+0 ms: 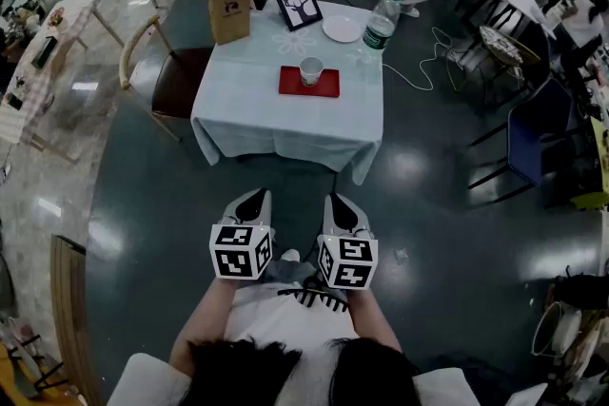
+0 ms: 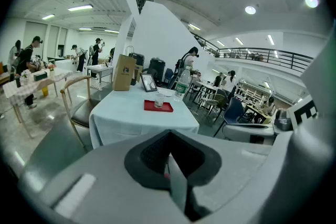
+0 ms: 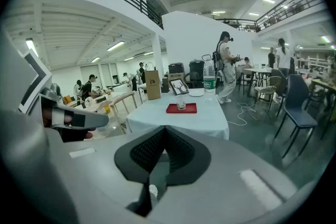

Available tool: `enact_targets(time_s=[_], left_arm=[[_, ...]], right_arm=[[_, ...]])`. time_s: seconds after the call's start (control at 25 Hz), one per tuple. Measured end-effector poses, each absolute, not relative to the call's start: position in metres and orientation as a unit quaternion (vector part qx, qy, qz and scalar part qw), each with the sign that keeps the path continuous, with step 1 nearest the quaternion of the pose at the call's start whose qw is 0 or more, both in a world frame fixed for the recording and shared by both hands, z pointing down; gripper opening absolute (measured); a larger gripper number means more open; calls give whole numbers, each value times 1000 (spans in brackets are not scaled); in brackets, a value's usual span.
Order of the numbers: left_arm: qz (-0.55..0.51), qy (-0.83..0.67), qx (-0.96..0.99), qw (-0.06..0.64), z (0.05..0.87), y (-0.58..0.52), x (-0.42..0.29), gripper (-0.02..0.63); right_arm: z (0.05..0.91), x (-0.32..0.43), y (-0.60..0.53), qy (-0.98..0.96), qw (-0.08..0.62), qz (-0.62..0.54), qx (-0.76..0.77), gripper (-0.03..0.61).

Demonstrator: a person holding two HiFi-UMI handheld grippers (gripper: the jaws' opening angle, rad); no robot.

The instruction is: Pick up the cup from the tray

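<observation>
Head view footage shows a small pale cup standing upright on a flat red rectangular tray, which is laid near the middle of a square table draped in a smooth white cloth. Behind the tray, a brown paper bag, a dark-framed deer picture, a round white plate and a clear plastic bottle are set. A curved wooden chair is placed at the table's left. The left gripper and right gripper are held side by side, well apart from the table, over glossy dark flooring. In each gripper view, the ribbed black pads are seen pressed together with nothing between them.
</observation>
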State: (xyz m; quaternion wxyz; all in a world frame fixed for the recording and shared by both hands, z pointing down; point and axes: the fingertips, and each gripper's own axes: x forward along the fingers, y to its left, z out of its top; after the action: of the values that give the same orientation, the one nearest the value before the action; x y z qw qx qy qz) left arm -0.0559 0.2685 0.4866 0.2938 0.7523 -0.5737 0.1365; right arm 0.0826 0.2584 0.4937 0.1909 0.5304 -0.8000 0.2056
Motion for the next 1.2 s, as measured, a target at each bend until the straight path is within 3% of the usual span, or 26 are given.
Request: enact_targets(time_s=[0.36, 0.6, 0.72, 0.8, 0.88, 1.2], left_arm=[[140, -557, 761, 303, 493, 245, -61, 0], [146, -550, 762, 310, 498, 214, -77, 0], [151, -543, 765, 312, 500, 191, -88, 0], [156, -536, 769, 313, 502, 175, -95, 0], [157, -529, 773, 312, 503, 156, -103, 0], [162, -496, 797, 305, 503, 86, -134, 0]], right_arm=[[501, 74, 235, -793, 207, 205, 535, 25], [492, 58, 203, -800, 140, 224, 539, 39], [487, 39, 182, -816, 106, 238, 516, 220], [481, 31, 166, -818, 79, 234, 520, 294], [477, 25, 148, -814, 66, 226, 530, 333], [477, 1, 89, -802, 82, 199, 558, 382]])
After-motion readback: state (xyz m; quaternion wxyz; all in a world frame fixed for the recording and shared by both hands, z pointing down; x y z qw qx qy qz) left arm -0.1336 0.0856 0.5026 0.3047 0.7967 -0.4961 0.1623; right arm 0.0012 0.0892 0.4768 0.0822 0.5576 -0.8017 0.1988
